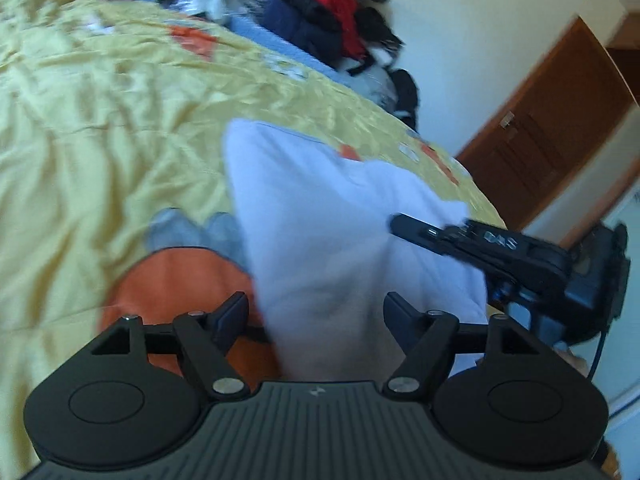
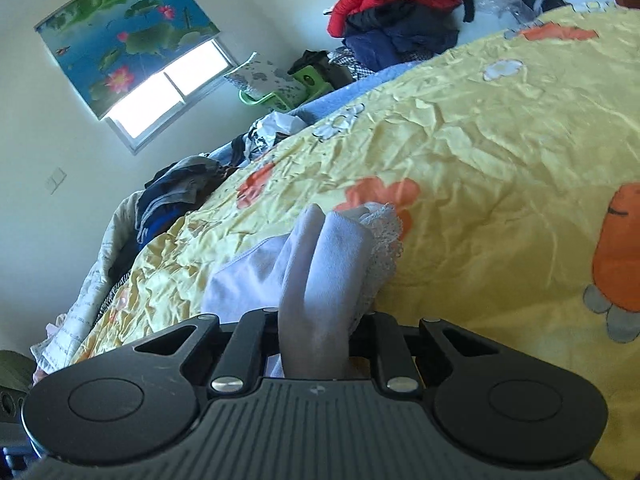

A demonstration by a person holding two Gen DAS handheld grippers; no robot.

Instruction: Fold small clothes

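A small white garment lies at the centre of the left wrist view, on a crumpled yellow bedspread printed with orange and grey cartoon shapes. In the right wrist view its folds, one edged with lace trim, bunch up at lower centre.

The left gripper stands wide, its two fingers apart on either side of the cloth, not pinching it. The right gripper is closed narrowly on a gathered fold of the garment. In the left wrist view it enters from the right edge, bearing pale lettering too blurred to read.

Further out, a pile of red and navy clothes sits at top centre, a brown wooden door at right. In the right wrist view, a lotus-printed roller blind hangs over the window at upper left.
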